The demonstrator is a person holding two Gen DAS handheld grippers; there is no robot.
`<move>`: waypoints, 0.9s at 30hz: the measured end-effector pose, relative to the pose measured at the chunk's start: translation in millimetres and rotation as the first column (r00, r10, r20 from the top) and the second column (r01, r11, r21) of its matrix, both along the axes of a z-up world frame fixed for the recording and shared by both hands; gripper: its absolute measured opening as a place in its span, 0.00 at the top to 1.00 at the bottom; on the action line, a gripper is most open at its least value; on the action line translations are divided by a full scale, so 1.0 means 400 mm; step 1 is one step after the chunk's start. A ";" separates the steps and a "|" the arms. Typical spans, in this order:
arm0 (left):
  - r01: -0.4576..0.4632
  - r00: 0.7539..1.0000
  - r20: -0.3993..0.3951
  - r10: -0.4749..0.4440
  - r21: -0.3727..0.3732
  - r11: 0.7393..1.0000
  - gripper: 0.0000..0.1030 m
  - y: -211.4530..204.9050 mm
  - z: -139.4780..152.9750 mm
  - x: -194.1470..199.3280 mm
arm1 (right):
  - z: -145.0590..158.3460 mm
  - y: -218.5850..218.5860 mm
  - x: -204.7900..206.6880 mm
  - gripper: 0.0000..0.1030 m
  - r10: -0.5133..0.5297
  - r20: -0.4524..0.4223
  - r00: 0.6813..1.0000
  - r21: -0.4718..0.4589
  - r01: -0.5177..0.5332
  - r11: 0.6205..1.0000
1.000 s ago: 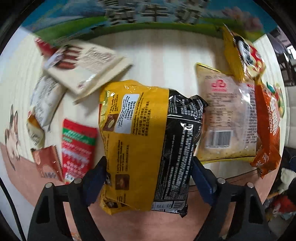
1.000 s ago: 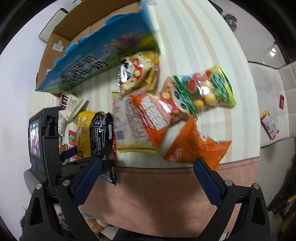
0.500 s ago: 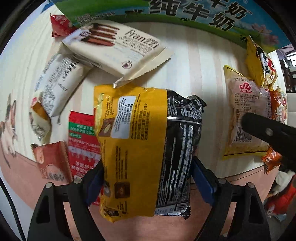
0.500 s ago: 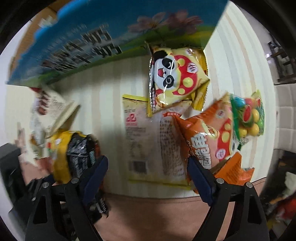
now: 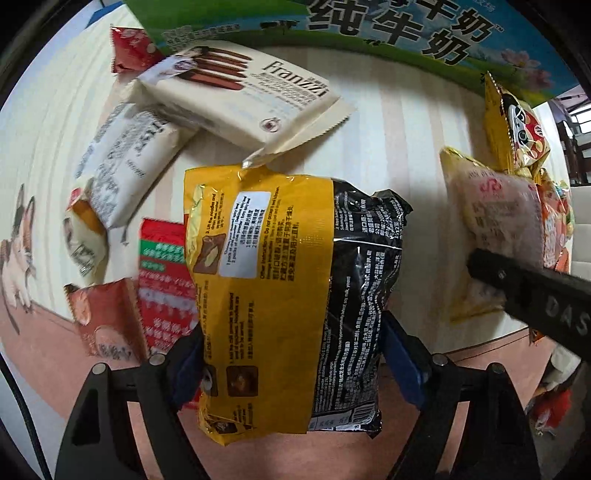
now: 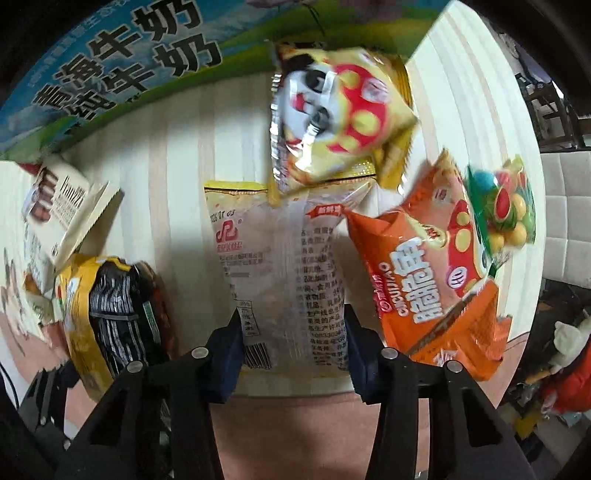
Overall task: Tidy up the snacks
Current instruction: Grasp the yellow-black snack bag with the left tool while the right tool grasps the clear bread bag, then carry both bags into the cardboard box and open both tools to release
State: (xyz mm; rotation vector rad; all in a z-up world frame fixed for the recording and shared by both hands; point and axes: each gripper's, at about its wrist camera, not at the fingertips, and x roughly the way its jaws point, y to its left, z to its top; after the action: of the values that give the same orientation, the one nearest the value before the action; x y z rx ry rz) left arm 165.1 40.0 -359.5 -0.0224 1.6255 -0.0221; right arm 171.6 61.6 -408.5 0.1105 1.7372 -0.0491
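Note:
My left gripper (image 5: 295, 362) is shut on a yellow-and-black noodle packet (image 5: 288, 280), held above the striped tablecloth (image 5: 399, 140); the same packet shows at the left of the right wrist view (image 6: 110, 306). My right gripper (image 6: 295, 339) points down over a pale yellow, part-clear snack bag (image 6: 280, 258). Its jaws are closing, and the blue pads touch both sides of the bag's near end. One of its black fingers (image 5: 528, 288) crosses that bag (image 5: 495, 206) in the left wrist view.
A blue-green milk carton box (image 5: 388, 33) stands along the back. A Franzzi biscuit pack (image 5: 240, 96), a white pack (image 5: 125, 162) and red packets (image 5: 162, 280) lie at the left. A panda bag (image 6: 340, 114), an orange bag (image 6: 417, 280) and a candy bag (image 6: 506, 206) overlap at the right.
My left gripper carried the noodle packet left, toward the biscuit and red packets. My right gripper came down over the pale bag and its wide jaws narrowed onto it.

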 end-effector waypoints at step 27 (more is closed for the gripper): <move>-0.026 0.936 0.346 0.067 -0.123 0.992 0.19 0.205 0.705 -0.145 | 0.738 -0.439 -0.083 0.53 -0.084 0.262 0.961 0.383 -0.024 0.924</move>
State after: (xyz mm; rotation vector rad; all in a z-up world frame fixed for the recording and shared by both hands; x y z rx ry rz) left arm 107.1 122.0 -77.6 -0.1397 1.2650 -0.0800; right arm 138.5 -113.9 -113.2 0.4142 1.4477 0.2752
